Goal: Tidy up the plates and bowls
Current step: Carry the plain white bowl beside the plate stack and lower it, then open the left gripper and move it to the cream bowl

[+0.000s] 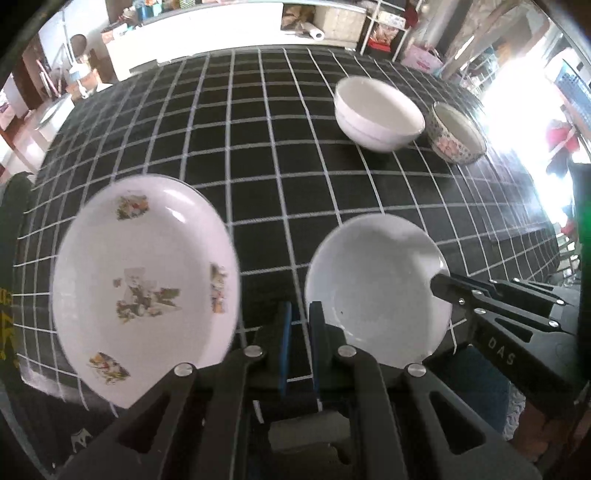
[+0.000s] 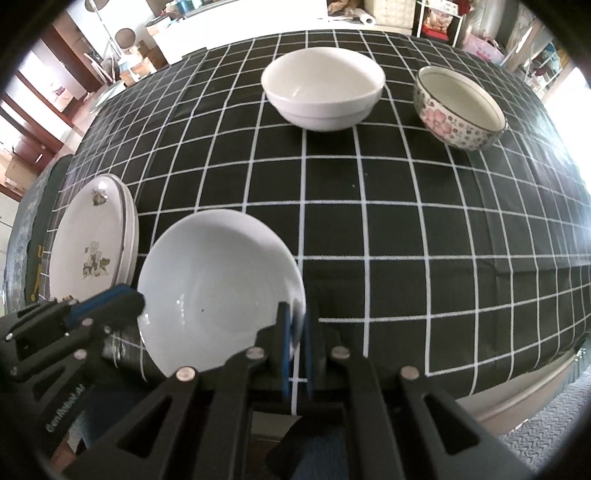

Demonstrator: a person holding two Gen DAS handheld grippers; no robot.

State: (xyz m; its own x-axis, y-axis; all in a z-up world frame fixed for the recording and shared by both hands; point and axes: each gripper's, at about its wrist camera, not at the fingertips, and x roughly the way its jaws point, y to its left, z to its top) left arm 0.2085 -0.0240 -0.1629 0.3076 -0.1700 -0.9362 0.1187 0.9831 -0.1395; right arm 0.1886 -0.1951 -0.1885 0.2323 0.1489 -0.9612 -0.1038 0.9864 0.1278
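A plain white plate [image 1: 373,284] [image 2: 218,284] lies near the table's front edge. My right gripper [image 2: 297,325] [image 1: 441,284] is shut on its right rim. My left gripper [image 1: 300,325] [image 2: 138,301] sits just left of that plate, jaws nearly closed with a narrow gap, holding nothing I can see. A white decorated plate [image 1: 144,273] [image 2: 86,236] lies to the left; the right wrist view shows it on top of another plate. A white bowl [image 1: 376,112] [image 2: 323,88] and a floral bowl [image 1: 456,134] [image 2: 458,109] stand at the far right.
The table [image 1: 258,147] [image 2: 406,240] has a black cloth with a white grid. Its front edge runs just below the plates. Shelves, boxes and a white counter [image 1: 207,33] stand beyond the far edge.
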